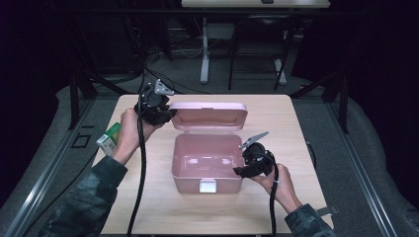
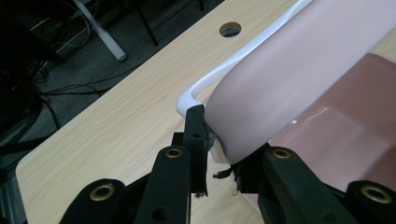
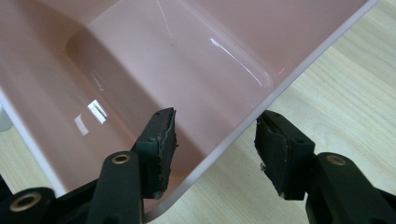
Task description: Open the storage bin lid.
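Pale wooden bench (image 1: 148, 197): my left tool (image 2: 219, 154) clamps raised lid (image 1: 207, 116) of glossy pink plastic box (image 1: 207, 165) mid-bench; right tool (image 3: 215, 144), jaws apart, straddles its wall. Lid-opening step; next, release gently.

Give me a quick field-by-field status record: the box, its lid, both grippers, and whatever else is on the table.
box: pink plastic box, open, white latch at front, nothing seen inside
lid: pink plastic lid, swung back and standing open behind the box
left gripper: left gripper shut on the lid's corner, next to the white handle
right gripper: right gripper straddles the box's right wall, one jaw inside, one outside; pads not pressing
other item: green and white carton at the table's left edge
surface: light wooden table
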### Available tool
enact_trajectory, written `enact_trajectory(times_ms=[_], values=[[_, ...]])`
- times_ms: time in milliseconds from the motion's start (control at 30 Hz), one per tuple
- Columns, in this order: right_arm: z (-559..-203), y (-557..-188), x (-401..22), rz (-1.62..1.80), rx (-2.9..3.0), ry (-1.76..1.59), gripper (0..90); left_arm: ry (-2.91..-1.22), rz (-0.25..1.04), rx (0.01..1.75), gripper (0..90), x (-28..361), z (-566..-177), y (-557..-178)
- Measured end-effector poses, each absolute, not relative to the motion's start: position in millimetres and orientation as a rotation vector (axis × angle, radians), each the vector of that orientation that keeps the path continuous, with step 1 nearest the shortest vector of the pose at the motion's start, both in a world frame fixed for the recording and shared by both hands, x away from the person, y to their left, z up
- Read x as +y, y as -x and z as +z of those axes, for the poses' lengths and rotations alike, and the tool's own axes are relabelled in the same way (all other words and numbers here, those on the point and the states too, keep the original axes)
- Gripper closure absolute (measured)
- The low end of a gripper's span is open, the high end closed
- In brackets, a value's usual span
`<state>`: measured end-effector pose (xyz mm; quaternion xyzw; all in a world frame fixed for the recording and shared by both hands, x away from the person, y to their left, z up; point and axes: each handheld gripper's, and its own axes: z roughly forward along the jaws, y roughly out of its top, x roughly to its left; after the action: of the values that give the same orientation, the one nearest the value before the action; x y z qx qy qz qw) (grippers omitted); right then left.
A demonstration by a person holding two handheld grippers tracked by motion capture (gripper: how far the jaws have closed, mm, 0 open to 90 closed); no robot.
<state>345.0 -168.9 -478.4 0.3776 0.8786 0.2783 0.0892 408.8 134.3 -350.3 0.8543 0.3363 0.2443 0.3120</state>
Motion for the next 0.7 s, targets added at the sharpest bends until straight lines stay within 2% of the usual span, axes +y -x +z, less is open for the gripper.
enact_trajectory(times_ms=[700], values=[[-478.7,-345.3,-168.6,0.817,2.612,-1.117,48.0,-2.253,0.591,0.917,78.8,134.1,-348.1,-432.9]])
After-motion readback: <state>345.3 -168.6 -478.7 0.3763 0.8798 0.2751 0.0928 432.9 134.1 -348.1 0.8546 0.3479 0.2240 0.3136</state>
